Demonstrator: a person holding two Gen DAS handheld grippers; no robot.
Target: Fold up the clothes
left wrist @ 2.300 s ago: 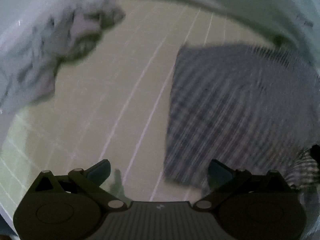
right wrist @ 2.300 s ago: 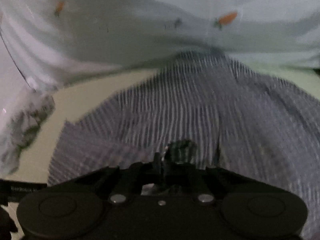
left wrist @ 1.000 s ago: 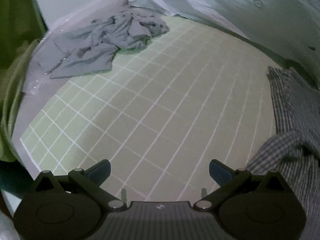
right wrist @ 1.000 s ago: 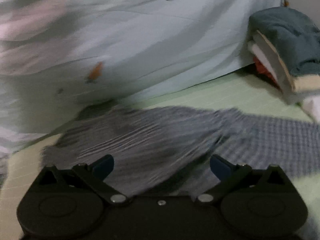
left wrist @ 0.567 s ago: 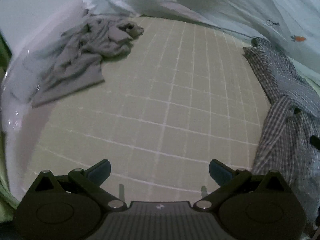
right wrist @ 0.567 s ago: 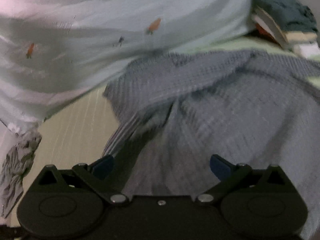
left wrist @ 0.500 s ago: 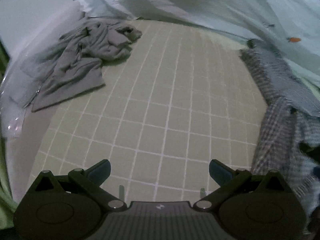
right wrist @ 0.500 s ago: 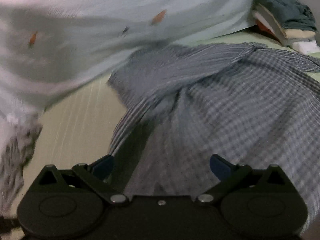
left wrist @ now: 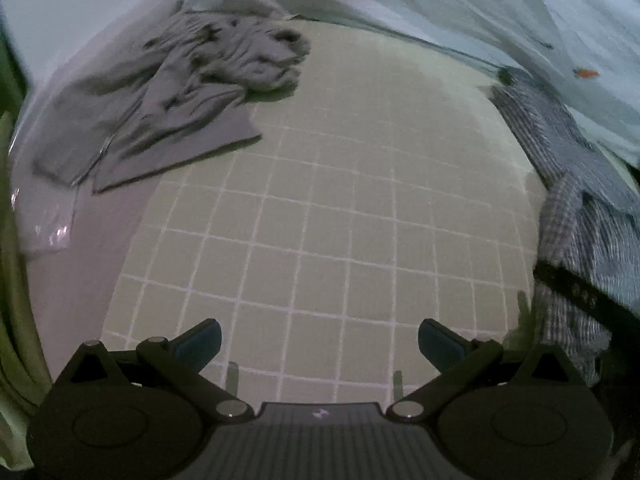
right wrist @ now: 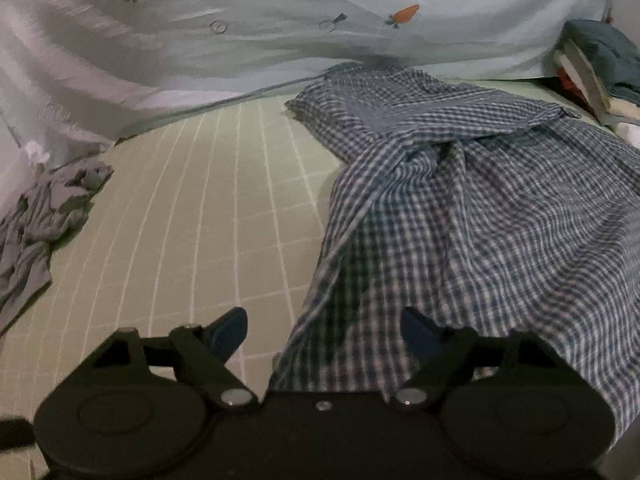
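Two garments lie on the gridded green mat (left wrist: 328, 208): at far left the crumpled grey garment (left wrist: 192, 92), untouched, and at right the blue checked shirt (right wrist: 480, 216), which you have let go since the earlier views, where the right gripper pinched it. Your left gripper (left wrist: 318, 338) hangs spread over bare mat, holding nothing. Your right gripper (right wrist: 324, 330) has just been narrowing its jaws, though they remain apart, with the shirt's near left edge lying between them and not yet pinched; folding appears to be restarting with a fresh grasp. Open mat between the garments gives room to spread the shirt. At right, the pale carrot-print sheet (right wrist: 280, 32) and the folded stack (right wrist: 600, 68) crowd its far edges.
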